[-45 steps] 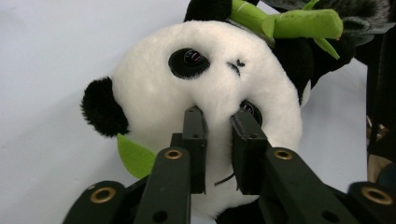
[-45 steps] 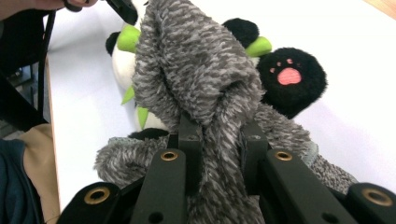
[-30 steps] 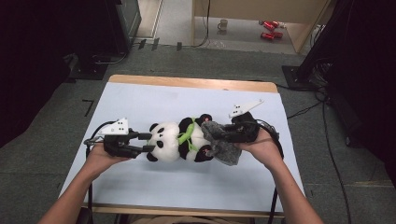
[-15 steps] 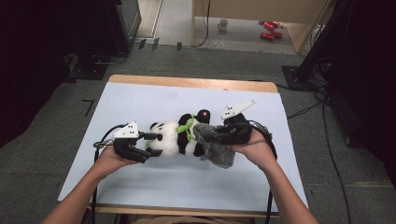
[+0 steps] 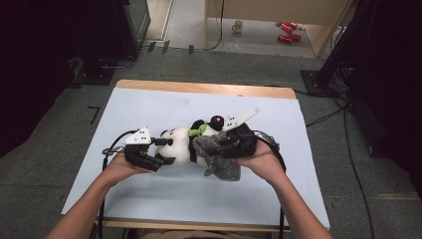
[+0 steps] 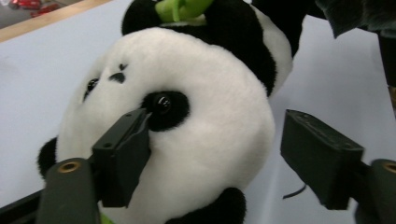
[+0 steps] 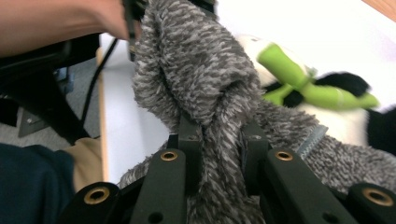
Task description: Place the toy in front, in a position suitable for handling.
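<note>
Pale blue desk (image 5: 149,104) on a grey floor: I am dressing a panda with a sock.

On the near half of the desk, about midway between its left and right edges, the plush panda (image 5: 181,144) lies on its side, head toward the left edge. My left gripper (image 5: 166,152) has just been opening its fingers (image 6: 123,156); they now stand wide on either side of the head, one pad brushing the eye patch, the other clear of the fur, so I judge it has let go to re-seat its hold. My right gripper (image 7: 219,144) is clamped tight on a fold of the grey fuzzy sock (image 7: 196,88), holding it bunched against the panda's body beside the green scarf (image 7: 303,79), probably to keep the opening ready to pull over.
</note>
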